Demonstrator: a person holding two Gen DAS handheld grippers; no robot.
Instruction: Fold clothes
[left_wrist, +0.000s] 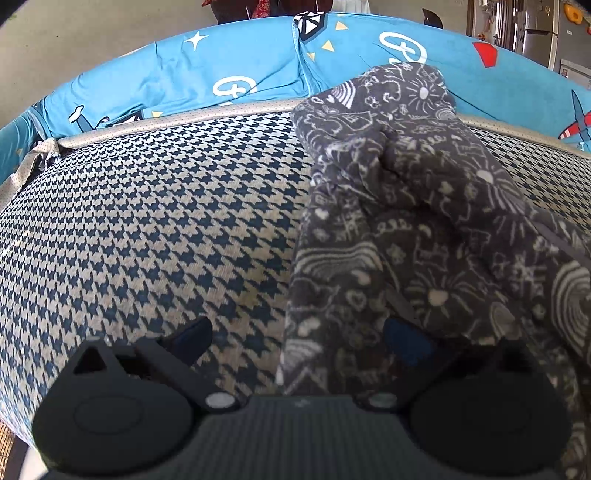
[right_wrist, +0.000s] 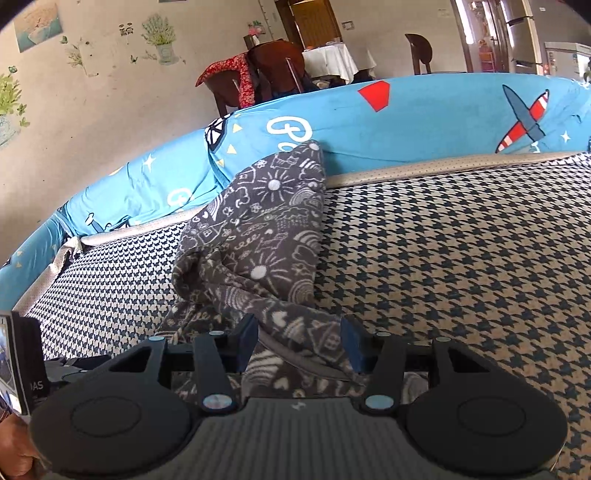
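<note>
The garment (right_wrist: 255, 254), a dark grey fleece piece with white doodle print, lies bunched in a long ridge on the houndstooth cushion (right_wrist: 461, 266). Its far end rests against the blue padded rail (right_wrist: 424, 122); its near end runs under both tools.

State of the tongs:
- Right tongs (right_wrist: 299, 345): spread, with a fold of the garment's near edge lying between the two fingers. I judge the fingers are not pinching it, since a gap shows on each side of the cloth.
- Left tongs (left_wrist: 295, 343): spread wide. The left finger sits over bare cushion; the right fingertip is half hidden by cloth, which is blurred in the left wrist view.

Risks from this position:
1. Multi-layer pinch. The cloth between the right fingers is rolled, with a seam or hem crossing it. Closing here likely takes several layers, so a lift drags the whole bundle rather than one edge.
2. Uneven hold. The left tongs straddle the garment's side edge. Closing may catch only a thin margin, which fleece can slip out of under tension.
3. Snagging at the rail. The far end leans on the rail; a pull toward me may leave it twisted.
4. Collision. The other tool's body (right_wrist: 22, 362) shows just beside the right tongs, so I keep inward motion small.
</note>
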